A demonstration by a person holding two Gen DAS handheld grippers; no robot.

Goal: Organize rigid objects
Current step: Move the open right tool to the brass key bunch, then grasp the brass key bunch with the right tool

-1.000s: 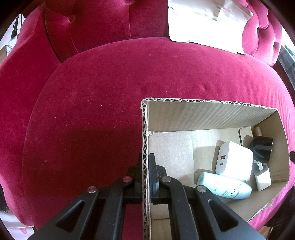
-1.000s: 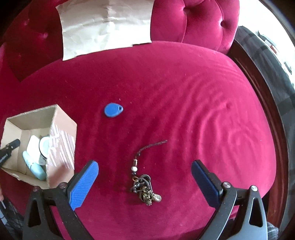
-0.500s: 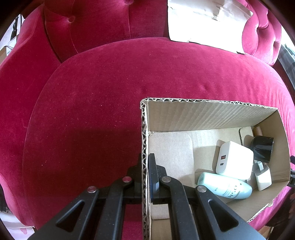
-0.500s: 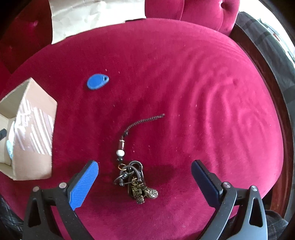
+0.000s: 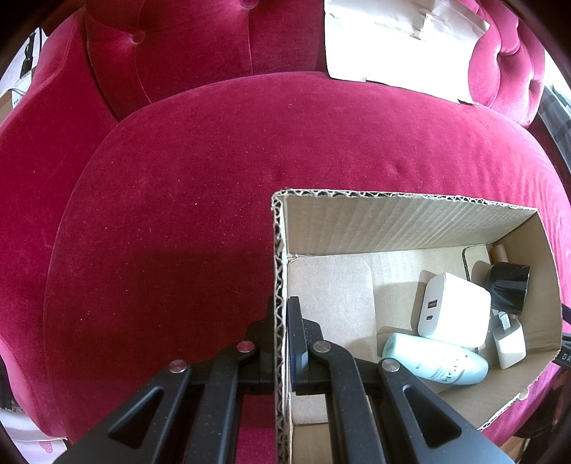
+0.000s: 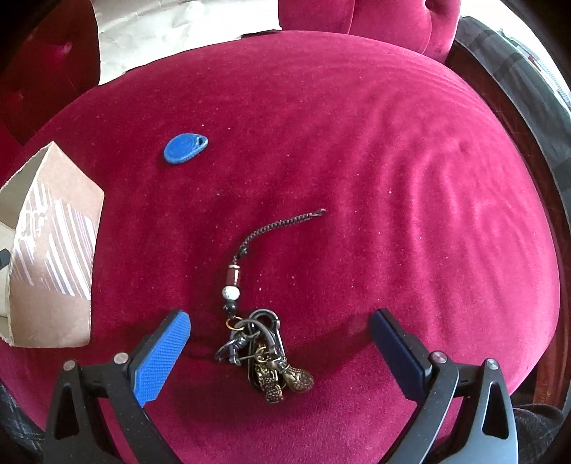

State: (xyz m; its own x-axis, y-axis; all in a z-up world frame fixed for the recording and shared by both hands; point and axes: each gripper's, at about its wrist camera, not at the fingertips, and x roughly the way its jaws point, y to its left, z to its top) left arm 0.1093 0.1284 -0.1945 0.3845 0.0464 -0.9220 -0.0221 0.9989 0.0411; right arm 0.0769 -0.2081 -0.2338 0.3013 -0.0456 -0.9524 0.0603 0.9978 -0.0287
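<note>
**Crimson velvet seat: box, keyring, tag**

Open brown corrugated cardboard box [image 5: 392,221]: stands on the crimson velvet seat cushion [image 5: 196,214]. The black two-finger left gripper [image 5: 281,314] is clamped on the box's near-left wall, one finger outside and one inside.

Box contents, right end: white square wall charger [image 5: 453,307]; pale mint plastic tube [image 5: 433,360] lying just in front of the charger and touching it; small white plug adapter [image 5: 508,344]; glossy black cylindrical cap [image 5: 508,289].

Dark metal keyring with brass charms, beads and a short chain [image 6: 266,353]: lies on the cushion between the blue-padded fingers of the right gripper [image 6: 280,323], which are spread wide and touch nothing.

Blue teardrop plastic key tag [image 6: 185,148]: flat on the cushion, well beyond the keyring, apart from the box.

Creased white paper sheet [image 6: 171,28]: propped against the tufted backrest.
</note>
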